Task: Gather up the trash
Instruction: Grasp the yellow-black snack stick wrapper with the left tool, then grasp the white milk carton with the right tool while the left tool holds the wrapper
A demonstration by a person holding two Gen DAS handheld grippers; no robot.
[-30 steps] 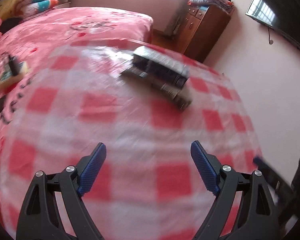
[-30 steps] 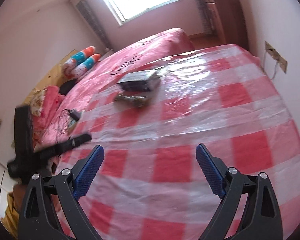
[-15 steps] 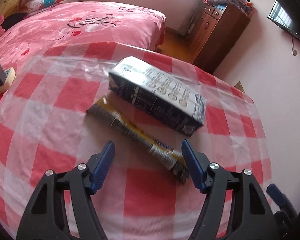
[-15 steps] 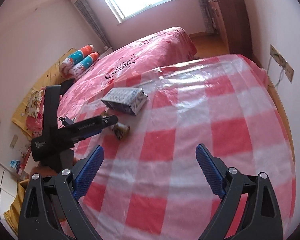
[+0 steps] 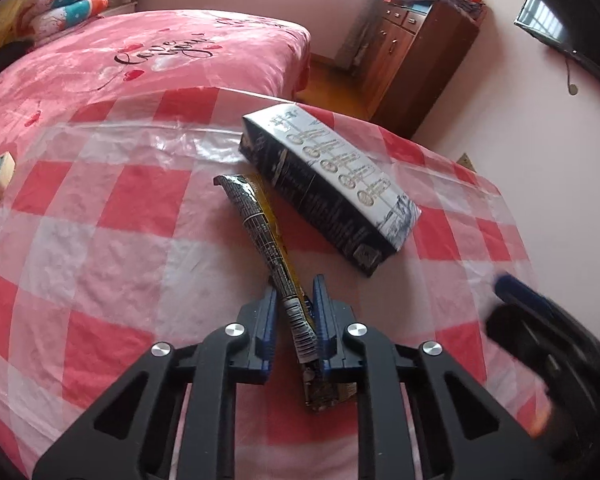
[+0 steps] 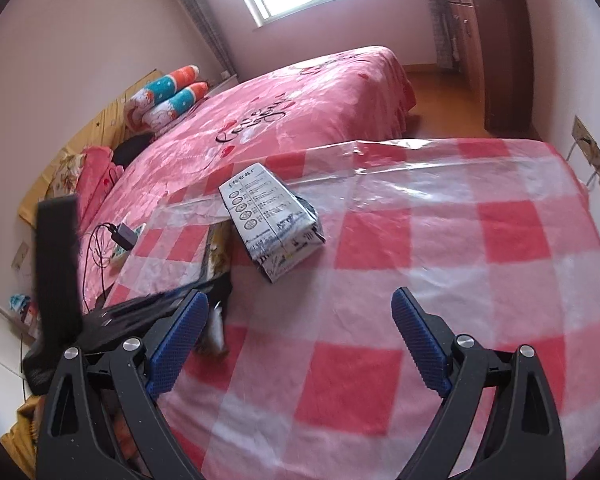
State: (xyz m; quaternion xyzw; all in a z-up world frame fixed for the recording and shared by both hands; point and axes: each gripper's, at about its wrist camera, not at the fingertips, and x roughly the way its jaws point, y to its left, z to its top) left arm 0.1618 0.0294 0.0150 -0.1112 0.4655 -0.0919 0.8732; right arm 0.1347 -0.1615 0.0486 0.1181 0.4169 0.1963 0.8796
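Note:
A long crumpled black and yellow wrapper (image 5: 260, 228) lies on the red and white checked tablecloth (image 5: 112, 248). My left gripper (image 5: 295, 300) is shut on the wrapper's near end, low over the cloth. A dark and white carton (image 5: 332, 184) lies on its side just beyond, to the right. In the right wrist view the carton (image 6: 272, 220) lies ahead and left. My right gripper (image 6: 300, 316) is open and empty above the cloth. The left gripper's body (image 6: 140, 308) shows at the left there, and the wrapper (image 6: 216, 248) partly shows behind it.
A bed with a pink cover (image 5: 148, 60) stands beyond the table. A wooden cabinet (image 5: 420, 48) is at the back right. A power strip with a charger (image 6: 126, 236) lies on the bed by the table's left edge. A wall socket (image 6: 592, 160) is at the right.
My left gripper moved forward over the wrapper's near end and closed on it. My right gripper moved nearer the carton and stayed open.

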